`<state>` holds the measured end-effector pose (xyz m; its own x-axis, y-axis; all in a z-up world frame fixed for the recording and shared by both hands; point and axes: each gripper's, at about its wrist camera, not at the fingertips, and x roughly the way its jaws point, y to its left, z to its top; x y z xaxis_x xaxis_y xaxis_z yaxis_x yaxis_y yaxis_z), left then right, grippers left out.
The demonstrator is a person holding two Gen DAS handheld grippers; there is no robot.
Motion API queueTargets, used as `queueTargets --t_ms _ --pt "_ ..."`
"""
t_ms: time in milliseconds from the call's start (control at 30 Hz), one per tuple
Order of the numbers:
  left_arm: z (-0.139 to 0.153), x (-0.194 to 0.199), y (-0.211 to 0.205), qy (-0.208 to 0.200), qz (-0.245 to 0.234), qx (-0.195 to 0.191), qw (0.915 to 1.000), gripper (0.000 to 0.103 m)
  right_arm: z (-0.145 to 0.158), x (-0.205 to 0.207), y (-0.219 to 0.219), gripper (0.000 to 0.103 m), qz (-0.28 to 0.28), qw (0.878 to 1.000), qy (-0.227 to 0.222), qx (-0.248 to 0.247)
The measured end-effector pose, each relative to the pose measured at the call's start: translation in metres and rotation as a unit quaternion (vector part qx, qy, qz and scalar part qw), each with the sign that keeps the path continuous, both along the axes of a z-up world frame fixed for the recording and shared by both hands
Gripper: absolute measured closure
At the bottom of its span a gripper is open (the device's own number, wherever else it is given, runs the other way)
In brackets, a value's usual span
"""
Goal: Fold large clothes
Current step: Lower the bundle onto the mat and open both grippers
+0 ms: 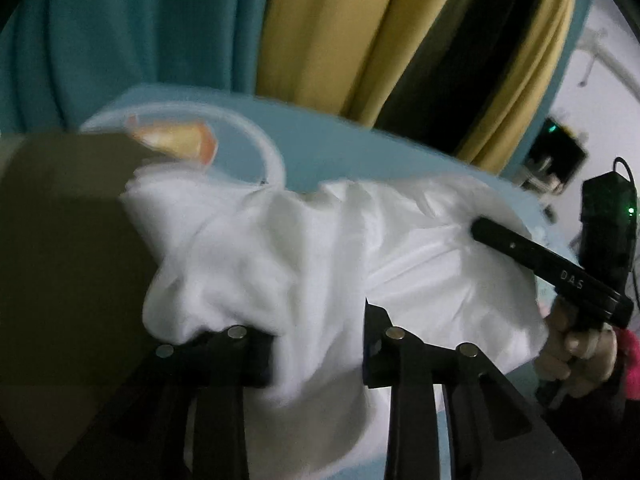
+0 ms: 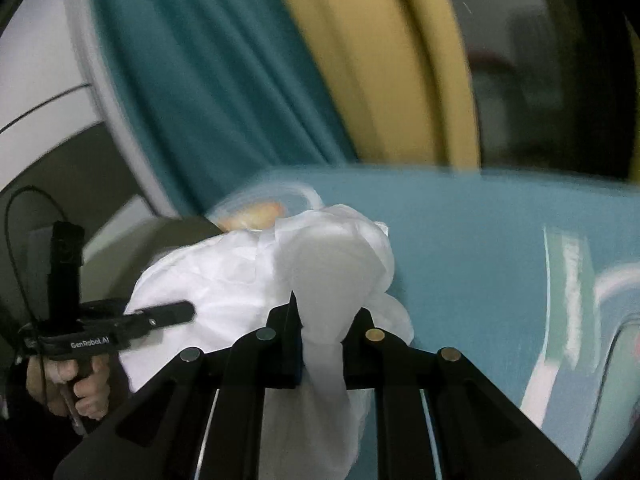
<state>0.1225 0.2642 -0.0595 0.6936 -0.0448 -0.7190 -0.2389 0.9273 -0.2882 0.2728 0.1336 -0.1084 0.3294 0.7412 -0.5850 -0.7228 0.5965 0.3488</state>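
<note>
Left wrist view: white garment (image 1: pixel 280 248) lies bunched on the light blue table (image 1: pixel 332 152), spilling off its near edge. Left gripper (image 1: pixel 316 340) has its jaws parted with a fold of the garment running between them; whether the pads press on the cloth I cannot tell. Beyond the garment a clear round container (image 1: pixel 240 136) with something orange inside. Left of the garment a dull olive surface (image 1: pixel 60 240). On the garment's right side the right gripper (image 1: pixel 540 264) lies over the cloth, a hand (image 1: pixel 576 356) on its handle. Teal curtain (image 1: pixel 140 32) and yellow curtain (image 1: pixel 332 40) behind the table.

Right wrist view: right gripper (image 2: pixel 322 344) jaws nearly closed, pinching a gathered neck of the white garment (image 2: pixel 332 264), which balloons out beyond the fingertips. Left gripper (image 2: pixel 132 320) on the garment's left side, over the cloth, hand (image 2: pixel 76 388) beneath. Blurred
</note>
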Motion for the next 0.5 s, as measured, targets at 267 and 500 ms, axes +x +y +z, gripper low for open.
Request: queueTargets --t_ms 267,500 --pt "0.000 0.011 -0.015 0.010 -0.020 0.032 0.9992 0.067 -0.020 0.007 -0.004 0.074 -0.026 0.998 -0.009 -0.052" --pt "0.000 -0.004 0.003 0.005 -0.002 0.023 0.9997 0.068 -0.006 0.007 -0.019 0.039 -0.031 0.998 0.007 -0.054"
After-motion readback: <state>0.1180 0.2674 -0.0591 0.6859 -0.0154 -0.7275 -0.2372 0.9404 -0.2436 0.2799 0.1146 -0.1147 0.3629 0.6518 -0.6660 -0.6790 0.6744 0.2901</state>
